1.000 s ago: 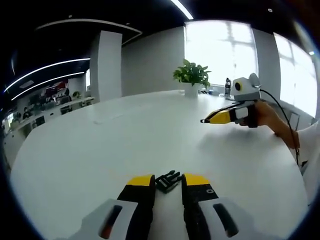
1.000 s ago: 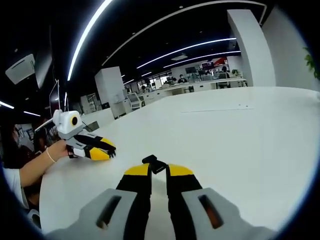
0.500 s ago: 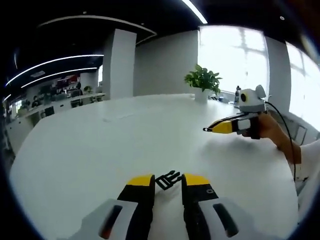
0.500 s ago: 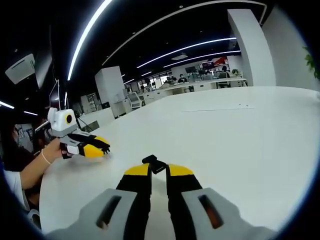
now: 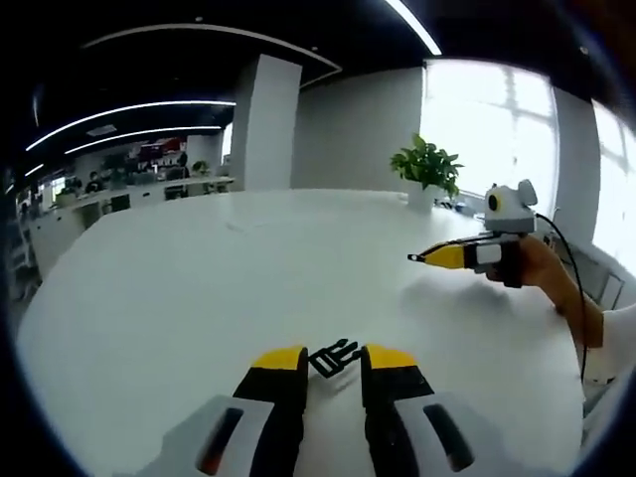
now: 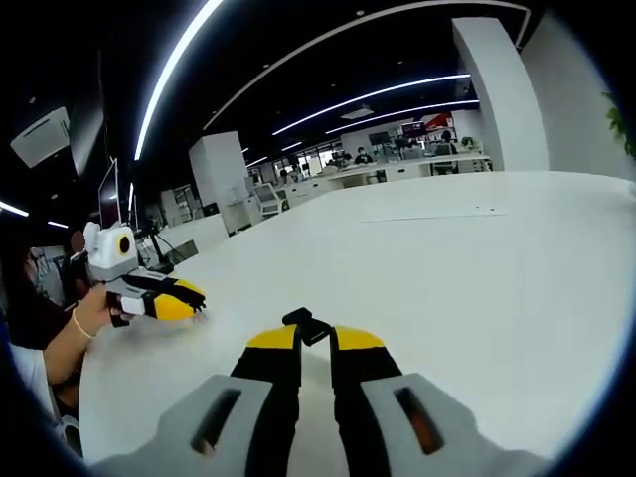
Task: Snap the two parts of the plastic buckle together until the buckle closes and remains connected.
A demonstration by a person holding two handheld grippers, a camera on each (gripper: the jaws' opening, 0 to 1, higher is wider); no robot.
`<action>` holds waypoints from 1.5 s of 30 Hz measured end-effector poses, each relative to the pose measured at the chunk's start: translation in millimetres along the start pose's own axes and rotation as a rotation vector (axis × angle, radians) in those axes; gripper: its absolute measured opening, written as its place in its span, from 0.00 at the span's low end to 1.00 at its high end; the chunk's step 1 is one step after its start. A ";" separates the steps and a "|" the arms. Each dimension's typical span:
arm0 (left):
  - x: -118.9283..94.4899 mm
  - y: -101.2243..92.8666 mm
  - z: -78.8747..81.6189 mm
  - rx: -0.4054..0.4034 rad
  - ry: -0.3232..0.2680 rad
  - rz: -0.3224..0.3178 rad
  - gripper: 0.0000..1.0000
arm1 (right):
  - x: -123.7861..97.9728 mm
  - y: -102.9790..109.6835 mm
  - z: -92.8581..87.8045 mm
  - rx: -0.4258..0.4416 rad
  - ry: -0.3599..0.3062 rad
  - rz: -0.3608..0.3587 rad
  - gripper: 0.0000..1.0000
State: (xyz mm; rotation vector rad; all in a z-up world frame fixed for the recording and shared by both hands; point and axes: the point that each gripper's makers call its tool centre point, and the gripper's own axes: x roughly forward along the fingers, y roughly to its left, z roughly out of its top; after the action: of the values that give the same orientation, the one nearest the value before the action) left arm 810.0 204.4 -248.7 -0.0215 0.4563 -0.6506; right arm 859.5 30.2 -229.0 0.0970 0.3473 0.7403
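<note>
Grippers are drifting apart over the white surface [image 5: 199, 288]: left gripper [image 5: 334, 360] clamping the pronged buckle half [image 5: 335, 356], right gripper [image 6: 316, 336] clamping the socket half [image 6: 306, 325]; joining is still ahead.

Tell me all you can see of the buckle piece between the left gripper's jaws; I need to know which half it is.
The buckle piece is black, looks like hard plastic, and has prongs pointing away from the camera, so it seems to be the pronged half. It sits between the yellow tips of the left gripper, low over the white table. Whether it touches the table is unclear. Finer detail is too small to tell.
</note>
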 end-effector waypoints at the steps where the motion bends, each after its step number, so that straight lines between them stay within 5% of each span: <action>1: -0.2 -1.0 -0.8 -0.001 -0.001 0.003 0.20 | -0.2 0.5 0.2 0.000 0.000 0.001 0.11; 9: -1.6 -9.0 -12.8 0.012 0.025 0.037 0.20 | -1.1 1.6 0.4 0.001 -0.001 0.001 0.11; 31: 1.4 -10.3 -15.0 0.082 0.009 0.053 0.21 | 2.0 -3.1 -2.7 0.003 0.006 0.008 0.11; 45: 3.9 -14.9 -14.8 0.115 0.006 0.033 0.41 | 1.5 2.5 -4.4 0.000 0.006 0.029 0.11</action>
State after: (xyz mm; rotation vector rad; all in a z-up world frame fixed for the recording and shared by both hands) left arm 797.9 192.0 -261.2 0.0967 0.4240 -0.6441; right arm 857.4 32.9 -233.0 0.1005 0.3521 0.7692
